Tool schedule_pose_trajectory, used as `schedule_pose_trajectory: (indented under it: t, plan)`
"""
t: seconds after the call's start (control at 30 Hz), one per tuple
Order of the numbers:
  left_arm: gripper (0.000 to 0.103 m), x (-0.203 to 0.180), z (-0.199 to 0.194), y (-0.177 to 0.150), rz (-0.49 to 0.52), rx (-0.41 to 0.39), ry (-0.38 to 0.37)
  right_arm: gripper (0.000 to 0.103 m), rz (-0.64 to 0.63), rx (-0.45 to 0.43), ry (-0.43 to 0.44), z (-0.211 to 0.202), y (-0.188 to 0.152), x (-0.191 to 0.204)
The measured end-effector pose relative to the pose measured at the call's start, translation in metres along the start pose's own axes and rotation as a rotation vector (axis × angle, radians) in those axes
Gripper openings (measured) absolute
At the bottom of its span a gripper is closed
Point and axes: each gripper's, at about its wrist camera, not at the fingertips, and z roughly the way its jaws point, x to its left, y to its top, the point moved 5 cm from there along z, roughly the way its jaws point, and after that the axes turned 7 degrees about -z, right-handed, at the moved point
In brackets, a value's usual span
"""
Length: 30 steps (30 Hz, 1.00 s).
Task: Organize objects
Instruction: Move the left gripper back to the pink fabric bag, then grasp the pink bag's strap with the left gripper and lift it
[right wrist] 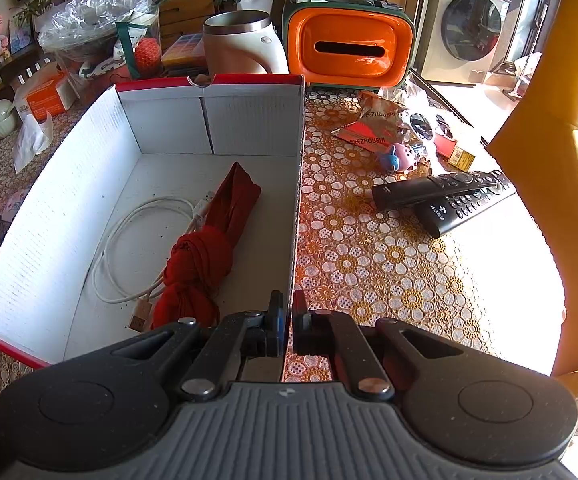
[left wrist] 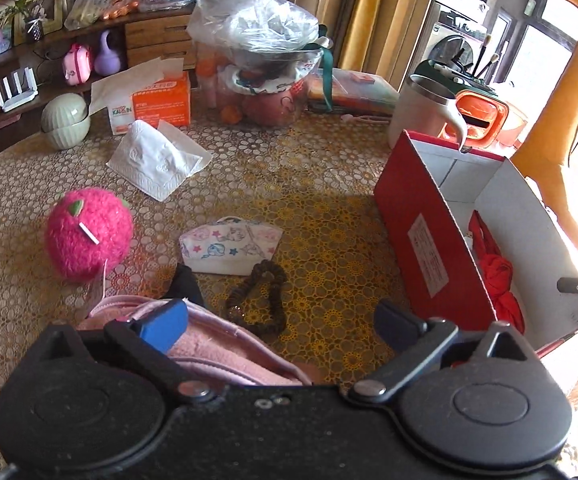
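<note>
The red box (right wrist: 209, 120) is the landmark: an open cardboard box, white inside, standing on the patterned worktop (left wrist: 309, 160). Its long axis runs away from the right wrist camera toward the white kettle (right wrist: 245, 44) and the orange tissue holder (right wrist: 349, 46) behind its far end.

Inside the box a knotted red cloth (right wrist: 205, 248) lies along that same axis, knot at the near end and loose tail pointing to the far wall. Beside it, toward the box's left wall, lies a coiled white cable (right wrist: 129, 248).

The right claw (right wrist: 287, 320) is clenched on the box's near right wall, one finger inside and one outside.

The left claw (left wrist: 281, 324) stands released, jaws wide, nothing between the pads, hovering left of the box. Below it on the worktop lie a dark scrunchie (left wrist: 257, 292), a printed face mask (left wrist: 229, 248) with its long axis crosswise, and a pink cloth item (left wrist: 225, 348) under the blue fingertip (left wrist: 165, 326). Further left of the box sits a fuzzy pink ball (left wrist: 89, 236).

Right of the box two black remotes (right wrist: 449, 200) lie crossed.
</note>
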Motion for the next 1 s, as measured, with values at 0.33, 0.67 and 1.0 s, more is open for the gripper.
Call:
schedule_pose_trajectory:
  t: [0.33,0.67,1.0]
  plan:
    - [0.102,0.045,-0.001,-0.008,-0.233,0.076,0.027,0.003,0.0,0.0,0.0,0.0,0.0,0.0]
    - [0.1,0.034,0.033,-0.015,-0.221,0.136,0.089,0.003,0.0,0.0,0.0,0.0,0.0,0.0]
    - [0.065,0.038,0.047,-0.018,-0.205,0.124,0.226,0.003,-0.003,-0.001,-0.003,0.0,0.0,-0.002]
